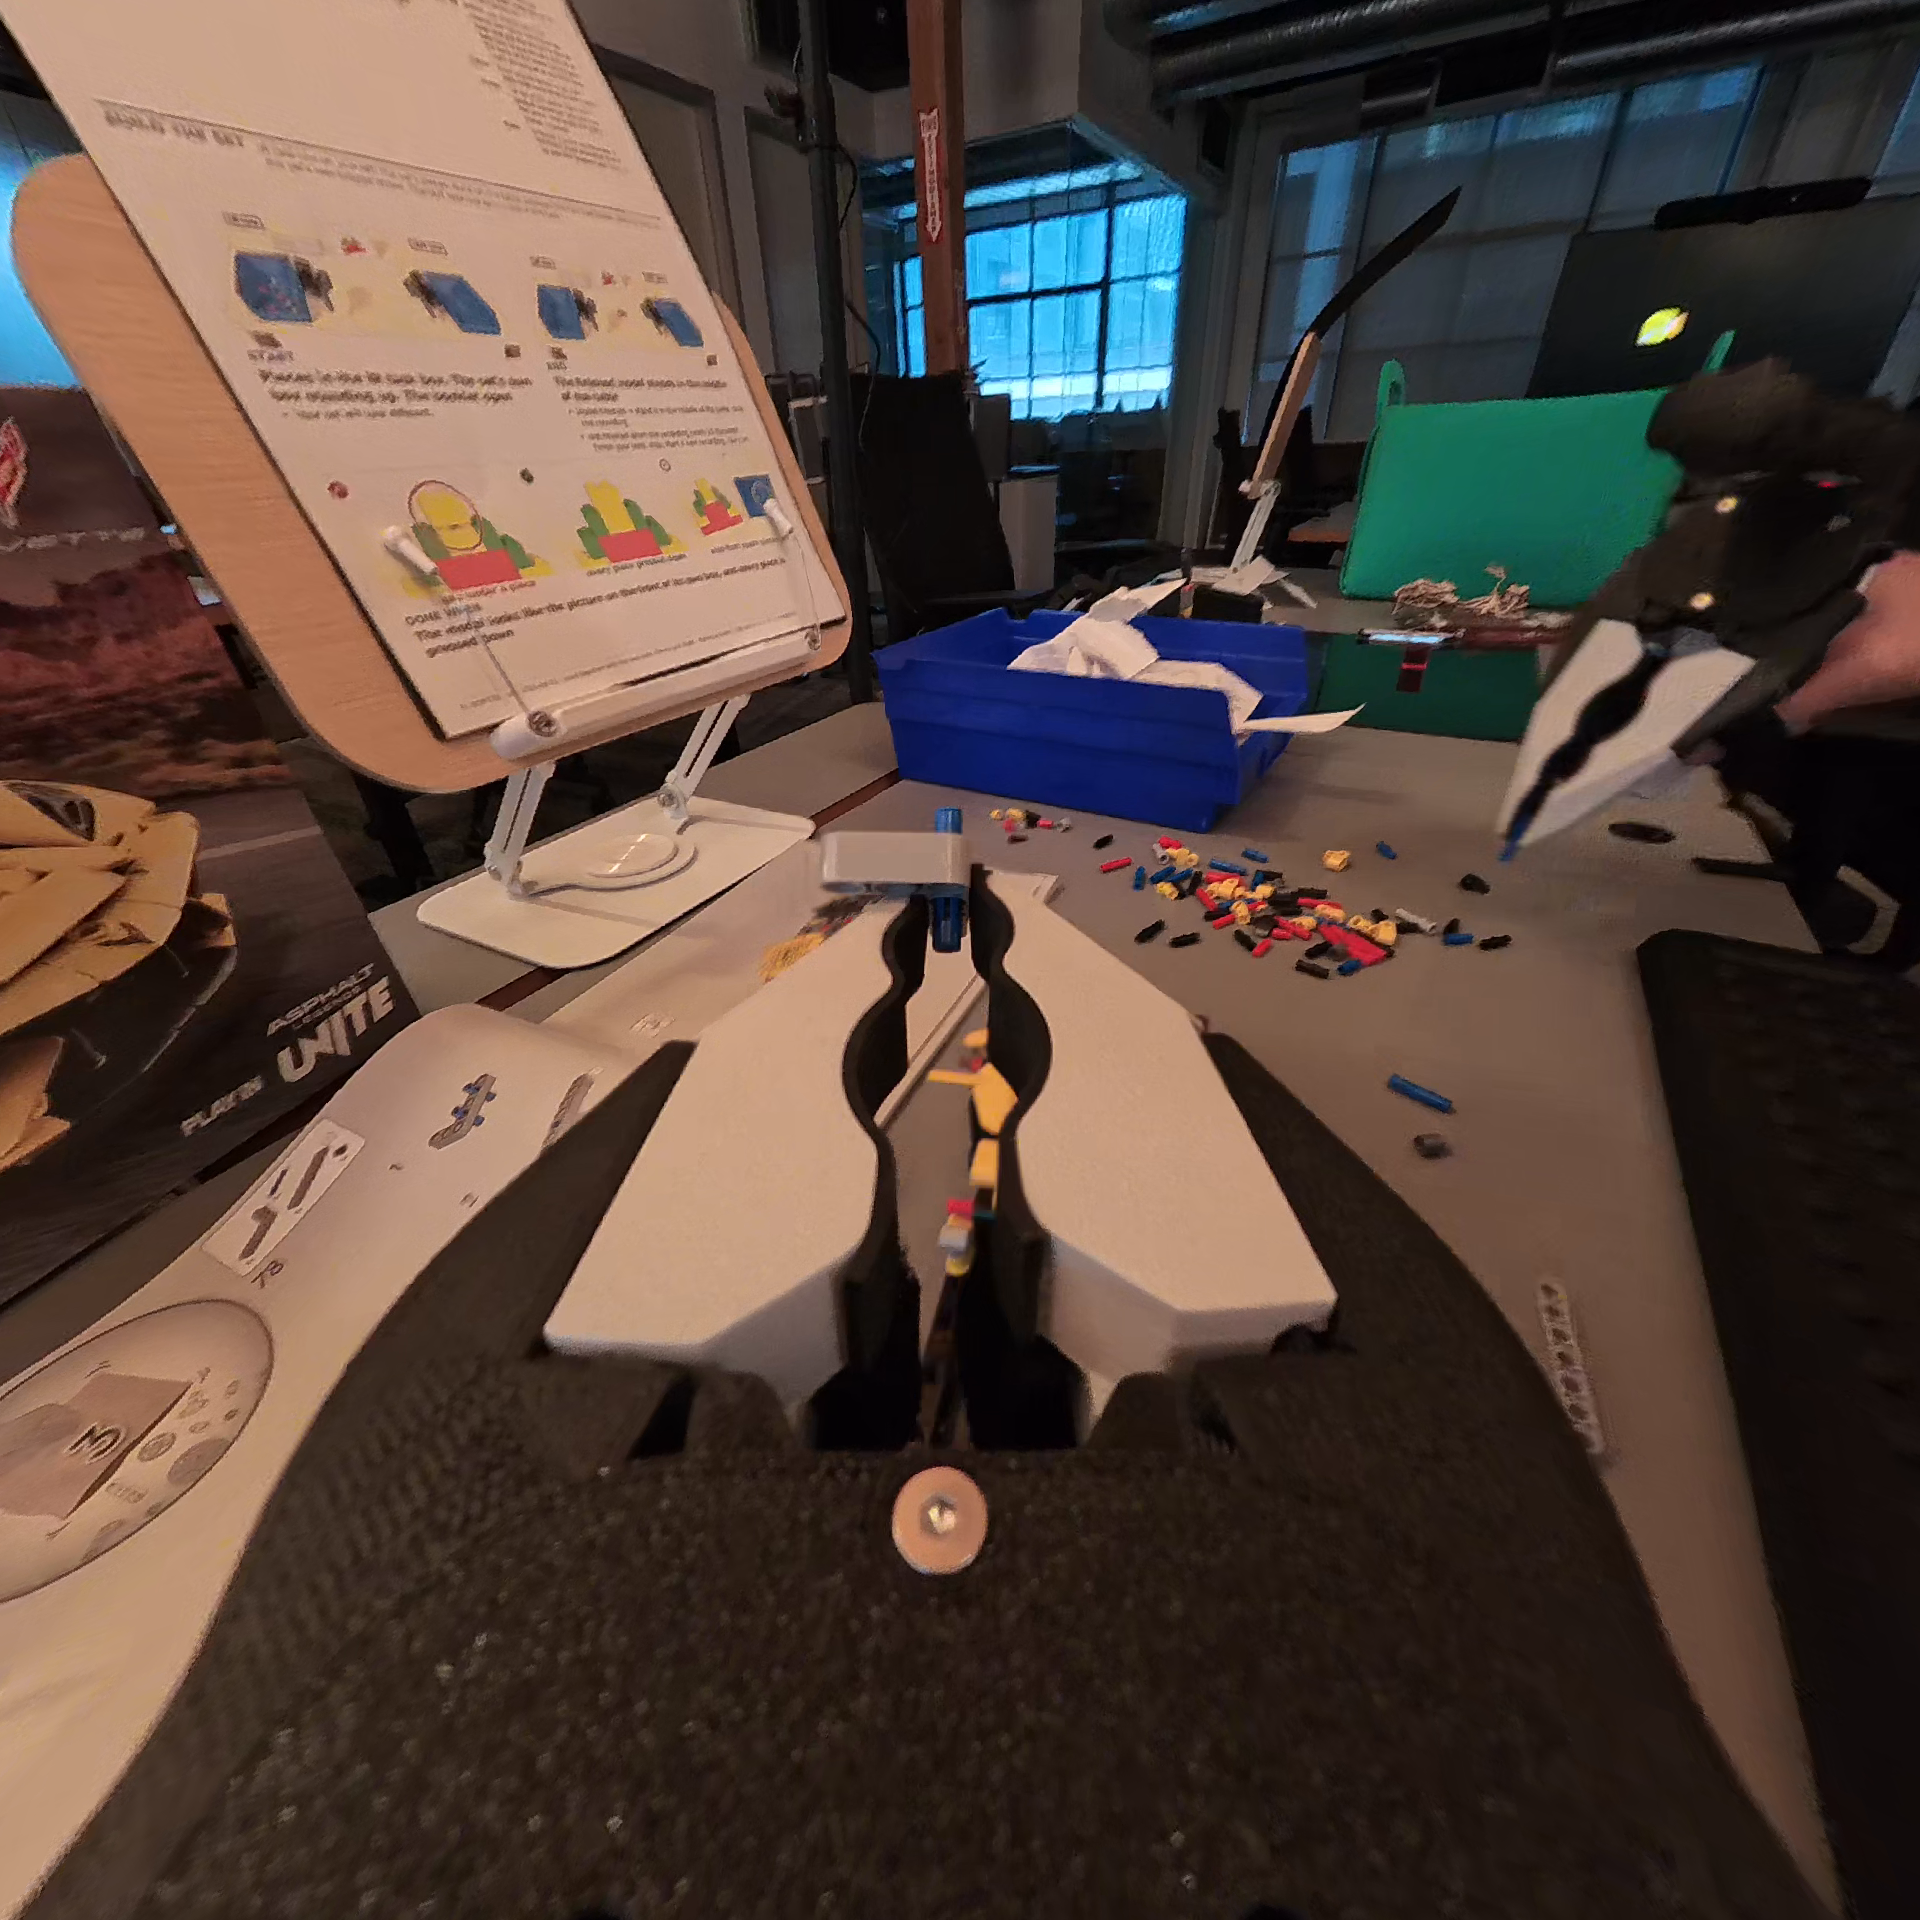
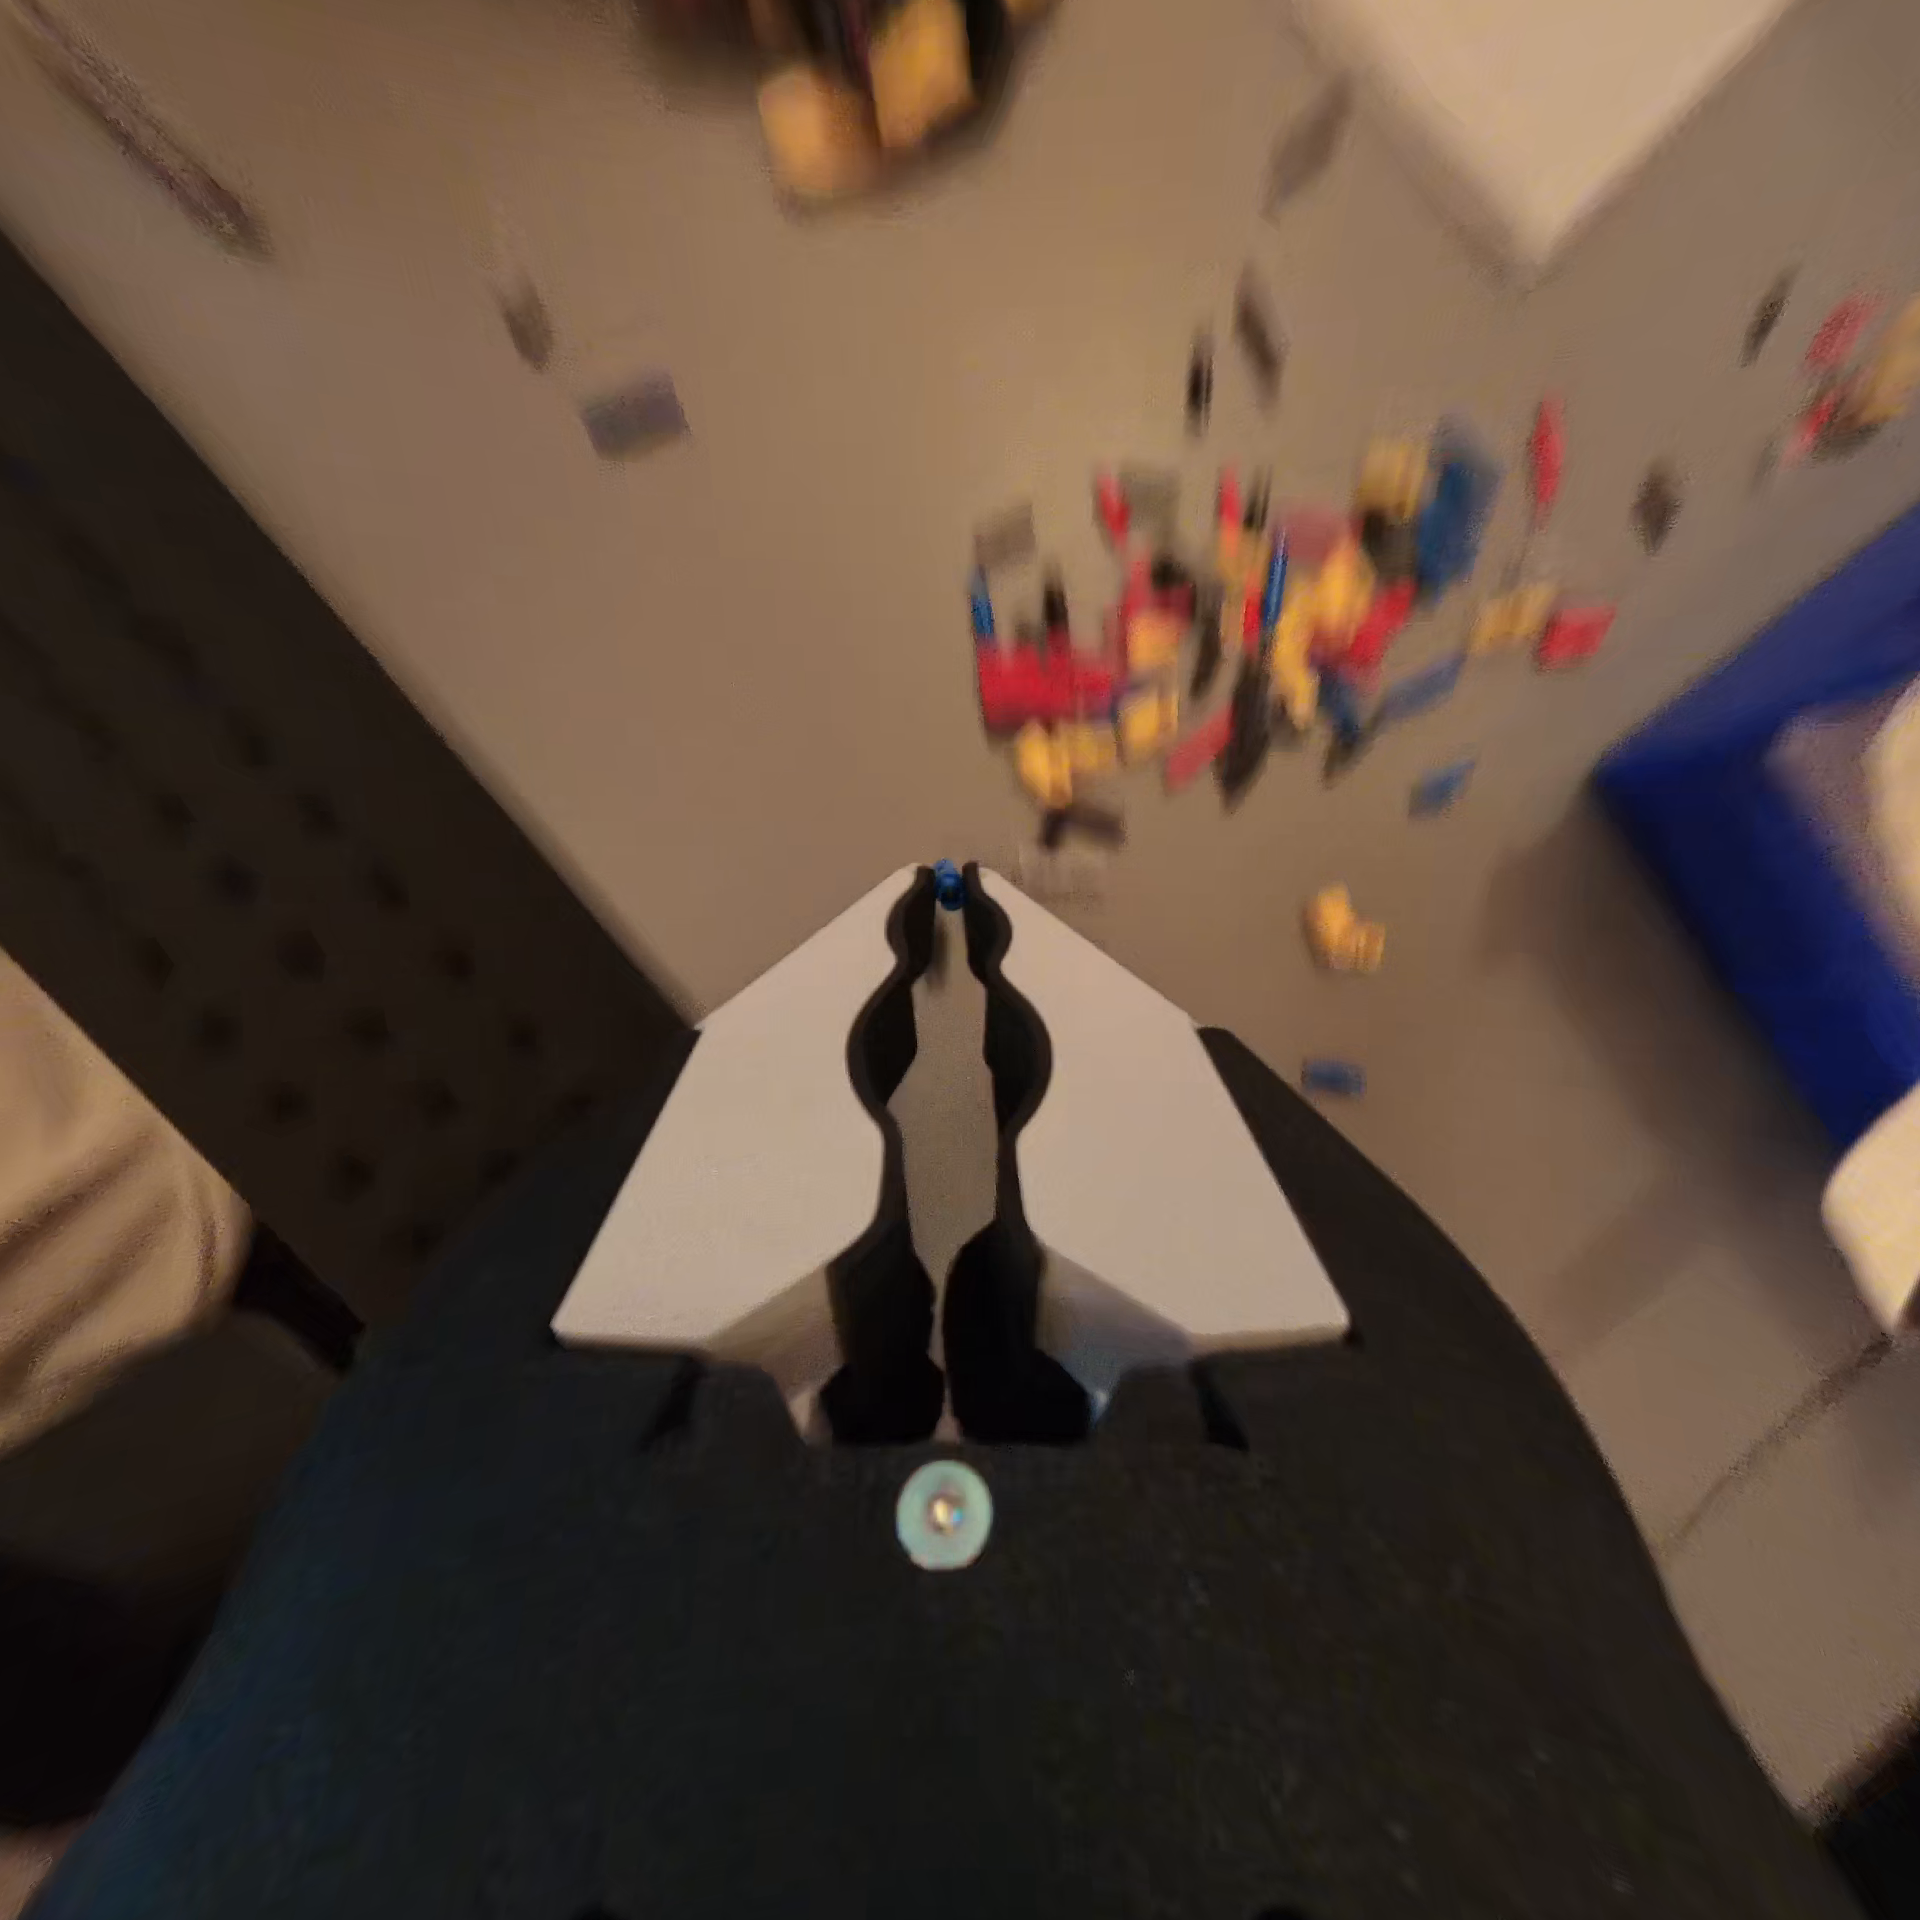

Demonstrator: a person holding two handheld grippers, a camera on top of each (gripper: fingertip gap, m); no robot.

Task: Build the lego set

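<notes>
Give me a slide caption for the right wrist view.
Right gripper pinching a small blue pin above blurred loose pieces on the table.

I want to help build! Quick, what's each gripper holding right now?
Left gripper: shut on a blue pin stuck through a grey beam.
Right gripper: shut on a small blue peg.

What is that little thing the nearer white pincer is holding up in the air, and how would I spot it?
Start at the blue bin at the back of the grey table, then come forward to the left gripper. Pinched at its tips is a blue pin standing upright through a light grey beam that juts leftward. Unlike the loose pieces scattered on the table, it is held above it.
</notes>
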